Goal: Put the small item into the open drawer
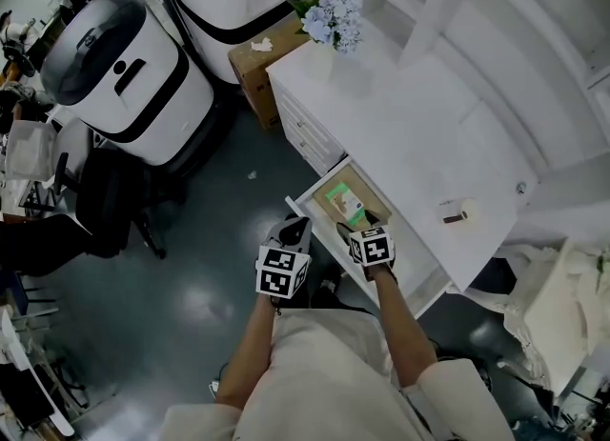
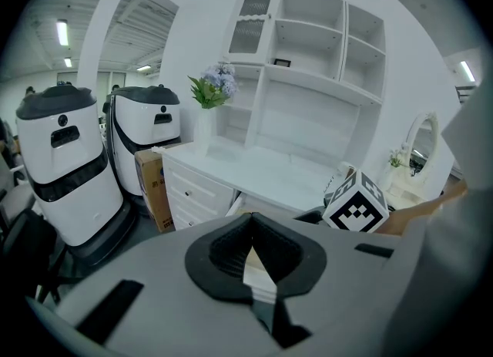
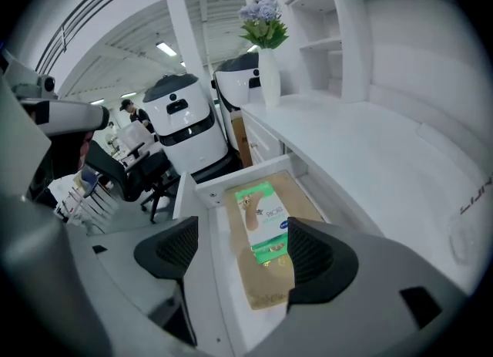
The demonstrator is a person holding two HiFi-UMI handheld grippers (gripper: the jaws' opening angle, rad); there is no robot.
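The white desk [image 1: 419,134] has one drawer [image 1: 307,209] pulled open toward me. It has a brown liner, and a green and white packet [image 1: 345,203] lies flat on it. A small white item [image 1: 457,212] rests on the desktop to the right of the drawer. My right gripper [image 1: 357,228] hovers open over the drawer's near end; in the right gripper view the packet [image 3: 262,220] shows between its empty jaws [image 3: 243,251]. My left gripper [image 1: 294,231] hangs just left of the drawer front, shut on nothing [image 2: 250,224].
Two large white and black machines [image 1: 124,72] stand on the floor to the left, with a cardboard box [image 1: 257,58] against the desk's end. A vase of pale blue flowers [image 1: 334,25] stands on the far desk corner. A black chair [image 1: 114,206] is at the left.
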